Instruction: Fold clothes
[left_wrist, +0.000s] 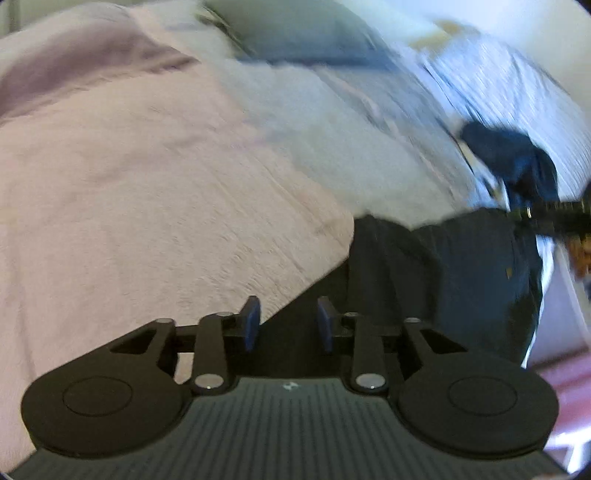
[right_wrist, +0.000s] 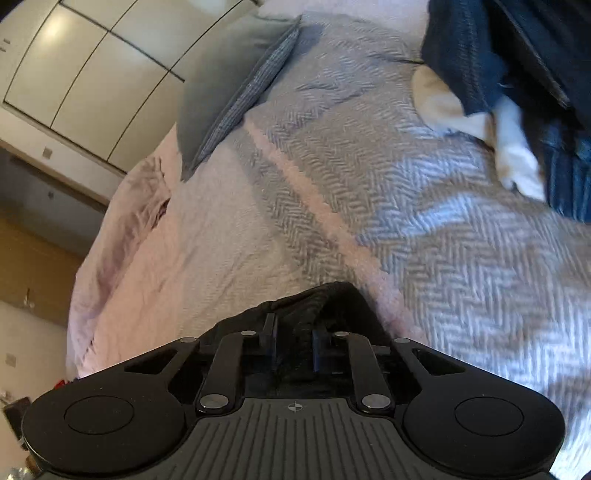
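Observation:
A dark garment (left_wrist: 443, 280) lies over the bed's near edge in the left wrist view, stretching to the right. My left gripper (left_wrist: 288, 326) hovers over its left end, blue pads (left_wrist: 252, 325) apart and nothing pinched between them. In the right wrist view the dark garment (right_wrist: 317, 306) is bunched up right at my right gripper (right_wrist: 294, 347). Its fingers stand close together with the cloth caught between them. The rest of the garment is hidden under that gripper's body.
A pink bedspread (left_wrist: 147, 184) and a grey herringbone blanket (right_wrist: 424, 206) cover the bed. A grey pillow (right_wrist: 229, 96) lies at the far end. Dark blue clothes (right_wrist: 498, 55) and a white piece (right_wrist: 513, 147) are piled at the right. Wardrobe doors (right_wrist: 74, 74) stand at the left.

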